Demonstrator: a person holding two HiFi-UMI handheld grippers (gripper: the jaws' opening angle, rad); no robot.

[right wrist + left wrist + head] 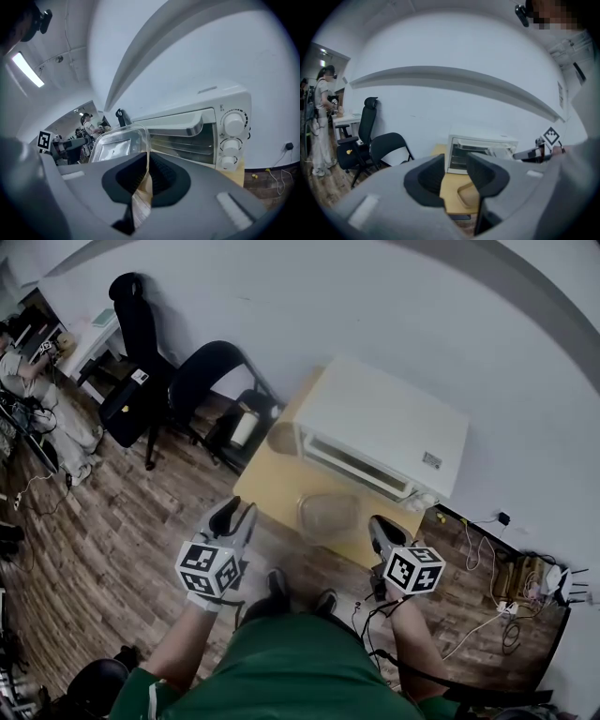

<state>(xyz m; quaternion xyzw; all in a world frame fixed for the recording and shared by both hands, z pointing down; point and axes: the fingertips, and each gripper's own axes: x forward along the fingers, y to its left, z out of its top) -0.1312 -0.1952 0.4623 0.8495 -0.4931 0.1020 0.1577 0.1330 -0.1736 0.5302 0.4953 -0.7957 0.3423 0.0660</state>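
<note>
Clear plastic, thin-walled and shallow, the container (328, 517) sits on the wooden table (272, 479) at about 6 o'clock from the white toaster oven (380, 432), right in front of its closed door. The right gripper (380, 532) comes at it from the container's 4 o'clock. In the right gripper view its jaws are clenched on the near rim, with the see-through wall pinched edge-on between the dark pads. That rim is probably the only part slim enough to fit between them, which would explain a hold at the edge and not across the body. Whether the base rests fully on the table I cannot tell.

The left gripper (234, 517) hovers at the container's 9 o'clock, over the table's near left corner. Its jaws are released and well apart, and only the table and the oven front show through the gap. It touches nothing, so the whole load appears to be on the right side.

Two black chairs (202, 381) stand on the floor at the table's 10 o'clock.
</note>
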